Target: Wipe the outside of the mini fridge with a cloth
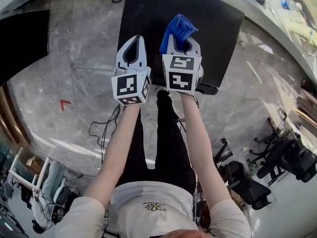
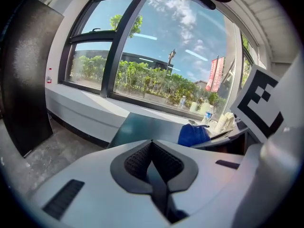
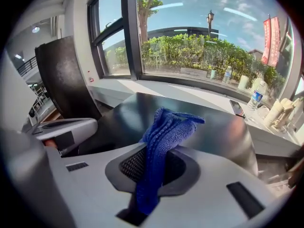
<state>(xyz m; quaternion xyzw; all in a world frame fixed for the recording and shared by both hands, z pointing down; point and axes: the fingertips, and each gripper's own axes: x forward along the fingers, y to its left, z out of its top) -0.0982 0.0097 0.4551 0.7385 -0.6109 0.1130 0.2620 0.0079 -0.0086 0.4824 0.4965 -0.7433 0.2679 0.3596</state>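
- By the long window, a black mini fridge [image 1: 208, 29] stands on the grey marble floor [image 1: 74, 48], and the person is right in front of it with both arms stretched out over its flat top.
- The right gripper [image 1: 181, 42] has its jaws closed on a blue cloth [image 1: 178, 28]. The fabric runs down between the pads and bunches up in a loose fold past the tips.
- In the right gripper view, the cloth [image 3: 161, 137] stands up in front of the fridge's dark, glossy top [image 3: 218, 127]. I cannot tell whether it touches the surface.
- The left gripper [image 1: 134, 40] is just beside the right one, over the left edge of the fridge top. Its jaws are drawn together with their tips meeting, and nothing is between them.
- From the left gripper [image 2: 152, 145] view, the fridge top [image 2: 142, 127] lies ahead, with the cloth [image 2: 194, 134] off to the right.
- A tall black panel [image 3: 61, 75] stands to the left of the fridge.
- Water bottles [image 3: 256, 96] and a phone [image 3: 236, 108] rest on the white sill behind the fridge.
- A red mark [image 1: 65, 103] is on the floor to the left, and loose cables [image 1: 101, 128] trail near the person's legs.
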